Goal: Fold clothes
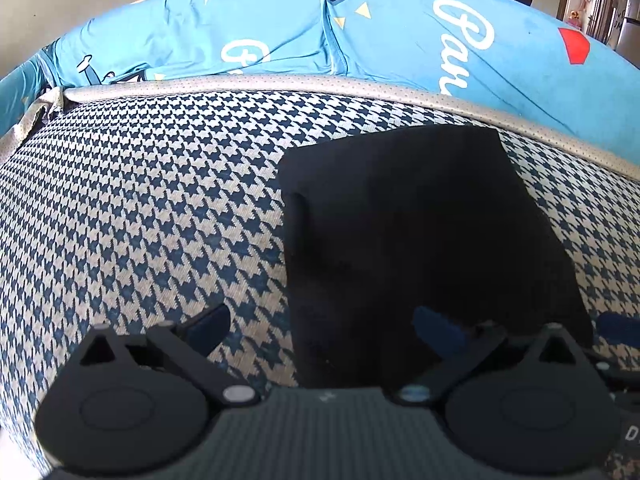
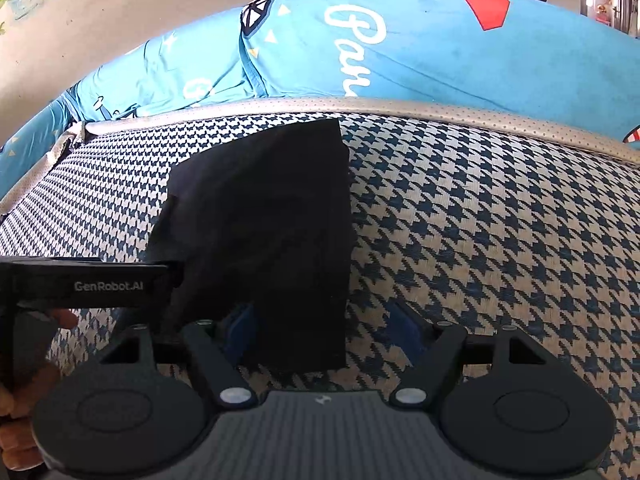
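Black folded cloth (image 1: pixel 416 240) lies between both spread hand-held grippers.

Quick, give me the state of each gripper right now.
Left gripper: open, holding nothing, fingers either side of the near edge of the black folded garment.
Right gripper: open, holding nothing, at the same garment's near edge.

A houndstooth-patterned cushion (image 1: pixel 140 208) in dark blue and beige is seen across the foreground, edged at its far side by a perforated beige trim (image 1: pixel 280 80). Behind that edge a bright blue printed cover (image 2: pixel 420 52) with white script, stars and a red shape is spread. A pale wall (image 2: pixel 120 12) is seen beyond, and a daylit doorway (image 1: pixel 600 4) is visible at the far right.
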Action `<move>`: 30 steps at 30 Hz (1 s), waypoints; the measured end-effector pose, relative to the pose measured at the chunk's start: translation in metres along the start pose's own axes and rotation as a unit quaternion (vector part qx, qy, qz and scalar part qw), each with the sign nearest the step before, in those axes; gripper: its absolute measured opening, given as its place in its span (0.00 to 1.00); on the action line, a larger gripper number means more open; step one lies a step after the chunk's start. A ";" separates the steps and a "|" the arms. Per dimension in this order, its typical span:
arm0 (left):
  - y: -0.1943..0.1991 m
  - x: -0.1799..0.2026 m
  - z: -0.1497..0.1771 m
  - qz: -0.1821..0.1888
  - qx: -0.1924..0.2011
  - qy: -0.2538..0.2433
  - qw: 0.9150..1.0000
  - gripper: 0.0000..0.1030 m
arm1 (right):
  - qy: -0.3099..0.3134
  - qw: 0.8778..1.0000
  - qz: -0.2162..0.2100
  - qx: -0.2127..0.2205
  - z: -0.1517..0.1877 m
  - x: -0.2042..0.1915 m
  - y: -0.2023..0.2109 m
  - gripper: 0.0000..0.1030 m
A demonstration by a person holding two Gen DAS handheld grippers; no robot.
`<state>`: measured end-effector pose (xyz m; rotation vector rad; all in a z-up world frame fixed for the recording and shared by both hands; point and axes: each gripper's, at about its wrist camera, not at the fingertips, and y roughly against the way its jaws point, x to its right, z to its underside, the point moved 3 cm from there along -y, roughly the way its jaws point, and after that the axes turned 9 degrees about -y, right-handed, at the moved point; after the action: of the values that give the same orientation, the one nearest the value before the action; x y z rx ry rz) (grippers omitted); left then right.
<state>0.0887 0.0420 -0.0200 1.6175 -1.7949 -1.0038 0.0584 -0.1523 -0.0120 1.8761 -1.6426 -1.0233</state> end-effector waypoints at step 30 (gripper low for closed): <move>0.039 0.052 0.034 0.014 -0.015 -0.020 1.000 1.00 | -0.003 0.999 0.031 0.013 0.009 0.038 0.035 0.73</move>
<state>0.0313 -0.0022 -0.0140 1.5602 -1.8148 -1.0526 0.0298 -0.1946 -0.0006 1.8274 -1.7150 -0.9883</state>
